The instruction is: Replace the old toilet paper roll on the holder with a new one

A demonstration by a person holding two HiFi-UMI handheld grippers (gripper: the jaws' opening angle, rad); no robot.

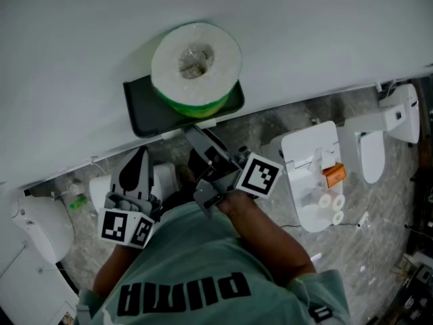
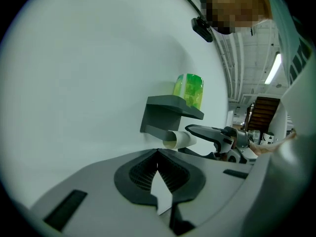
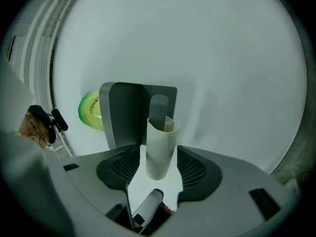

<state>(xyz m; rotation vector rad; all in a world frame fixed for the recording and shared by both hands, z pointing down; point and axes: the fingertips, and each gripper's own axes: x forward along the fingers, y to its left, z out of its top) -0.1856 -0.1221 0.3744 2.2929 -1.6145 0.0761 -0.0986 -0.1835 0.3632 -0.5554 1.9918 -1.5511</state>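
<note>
Two risks at the holder (image 1: 135,110): its shelf carries the new roll and the arm (image 3: 158,107) below carries the old tube; if I pull the tube off at an angle, I judge it can bind on that arm and jolt the shelf
New roll (image 1: 196,59): it stands on end on the shelf in its green wrapper, untouched; a knock from below could tip it off the front edge
Right gripper (image 3: 158,152): the claw is open, with the tube's near end between the pads and nothing pressed, so I hold nothing; closing off-centre or too hard could crush the cardboard
Left gripper (image 2: 158,153): the claw is closed on nothing, low and left of the holder; I judge it badly placed to catch anything that falls
Old tube (image 3: 162,132): bare cardboard on the arm under the shelf; with only its end between the pads, a shallow bite could let it slip to the floor
Head view: only here do I see the roll's top and both grippers together; the shelf hides the tube and arm
Left gripper view: only here do I see the tube from the side, with the right gripper's fingers at its outer end
Right gripper view: only here do I see the gap on each side of the tube
</note>
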